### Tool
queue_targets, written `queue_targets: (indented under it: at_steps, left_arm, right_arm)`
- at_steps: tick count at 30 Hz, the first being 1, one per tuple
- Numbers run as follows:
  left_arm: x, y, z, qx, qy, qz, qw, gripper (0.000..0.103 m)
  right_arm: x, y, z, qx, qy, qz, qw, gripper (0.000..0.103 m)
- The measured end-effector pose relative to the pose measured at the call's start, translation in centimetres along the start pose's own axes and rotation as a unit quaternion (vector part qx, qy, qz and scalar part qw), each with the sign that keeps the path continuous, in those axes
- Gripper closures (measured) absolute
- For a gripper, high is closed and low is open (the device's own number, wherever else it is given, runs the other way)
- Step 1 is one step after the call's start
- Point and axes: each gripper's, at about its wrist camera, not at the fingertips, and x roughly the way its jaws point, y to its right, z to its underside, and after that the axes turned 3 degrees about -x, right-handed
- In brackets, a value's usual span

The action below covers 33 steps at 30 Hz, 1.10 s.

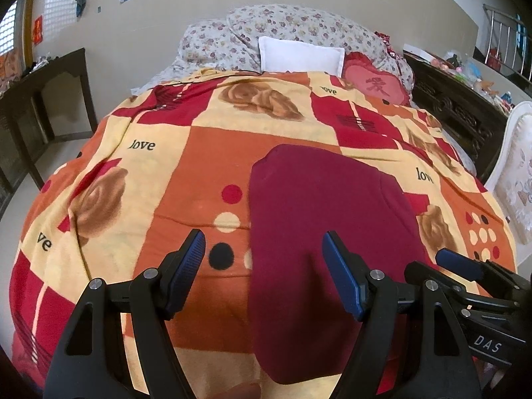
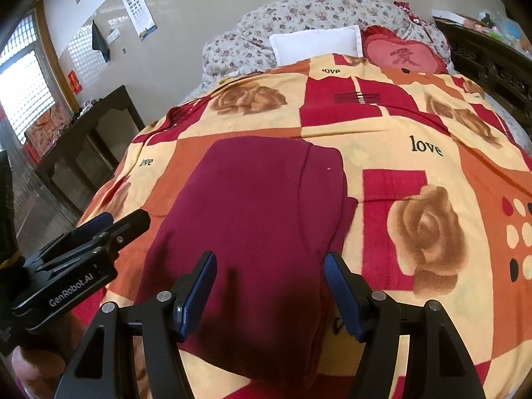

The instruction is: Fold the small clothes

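Note:
A dark red garment (image 1: 319, 226) lies folded lengthwise into a long strip on the patterned blanket (image 1: 159, 179); it also shows in the right wrist view (image 2: 252, 232). My left gripper (image 1: 264, 259) is open and empty, hovering over the garment's near left edge. My right gripper (image 2: 270, 277) is open and empty above the garment's near end. The right gripper shows at the right edge of the left wrist view (image 1: 465, 266), and the left gripper at the left edge of the right wrist view (image 2: 99, 229).
The blanket (image 2: 415, 133) covers a bed with a white pillow (image 1: 301, 55), a floral quilt (image 1: 299, 23) and a red heart cushion (image 1: 375, 86) at the head. A dark wooden table (image 1: 40, 106) stands left, a carved cabinet (image 1: 459, 106) and white chair (image 1: 512, 179) right.

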Motion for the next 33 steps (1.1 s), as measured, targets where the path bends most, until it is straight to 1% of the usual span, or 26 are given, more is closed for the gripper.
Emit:
queue_targets:
  at_steps: [4, 9, 33]
  left_arm:
    - [-0.14, -0.13, -0.09, 0.0, 0.004, -0.003, 1.0, 0.03]
    - [0.04, -0.27, -0.06, -0.002, 0.0, -0.007, 1.0, 0.03]
    - [0.05, 0.26, -0.18, 0.006, 0.003, -0.007, 1.0, 0.03]
  right_arm:
    - [-0.03, -0.11, -0.12, -0.001, 0.001, -0.005, 1.0, 0.038]
    - [0.2, -0.37, -0.15, -0.006, -0.001, -0.007, 1.0, 0.038]
    - [0.32, -0.31, -0.35, -0.007, -0.007, -0.011, 1.0, 0.038]
